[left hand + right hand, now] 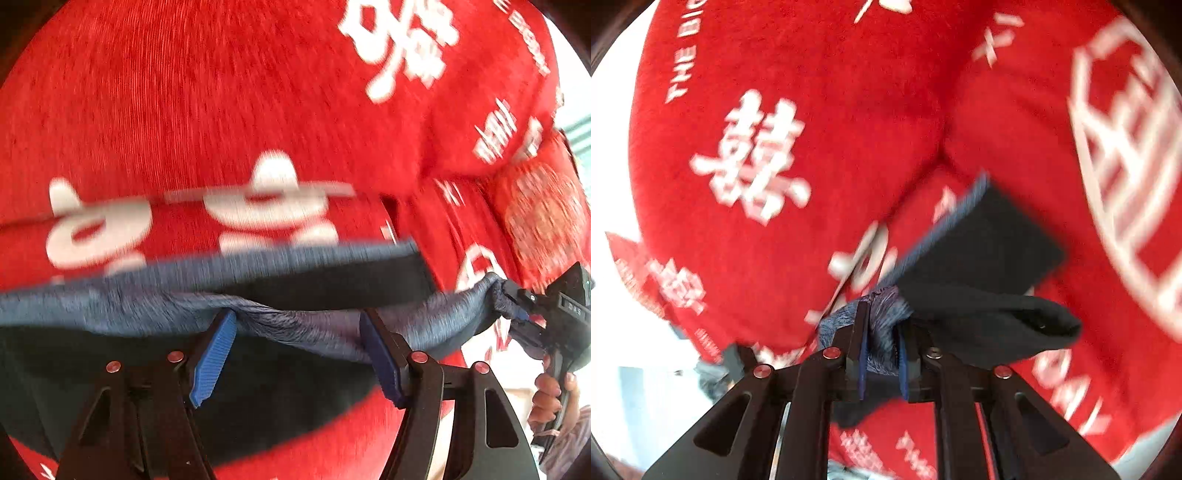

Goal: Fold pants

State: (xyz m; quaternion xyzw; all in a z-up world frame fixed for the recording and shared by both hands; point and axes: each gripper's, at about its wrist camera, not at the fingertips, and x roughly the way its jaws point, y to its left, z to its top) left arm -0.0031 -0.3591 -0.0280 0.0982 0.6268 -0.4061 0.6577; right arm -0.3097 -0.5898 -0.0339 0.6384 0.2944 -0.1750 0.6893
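Mid-fold: right gripper (881,341) clamps the pants (295,291) edge; left gripper (299,354) seemingly open around it, though blurred; next, lay flat on the red blanket (221,92).

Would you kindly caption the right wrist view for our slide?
Right gripper pinches a bunched edge of the dark pants above a red printed blanket.

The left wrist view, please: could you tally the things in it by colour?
Red: 1, the red blanket with white characters.
Grey-blue: 1, the pants, a bunched edge lying between the left gripper fingers and clamped at one end by the right gripper.
Black with blue pads: 2, the grippers.
Total: 4.
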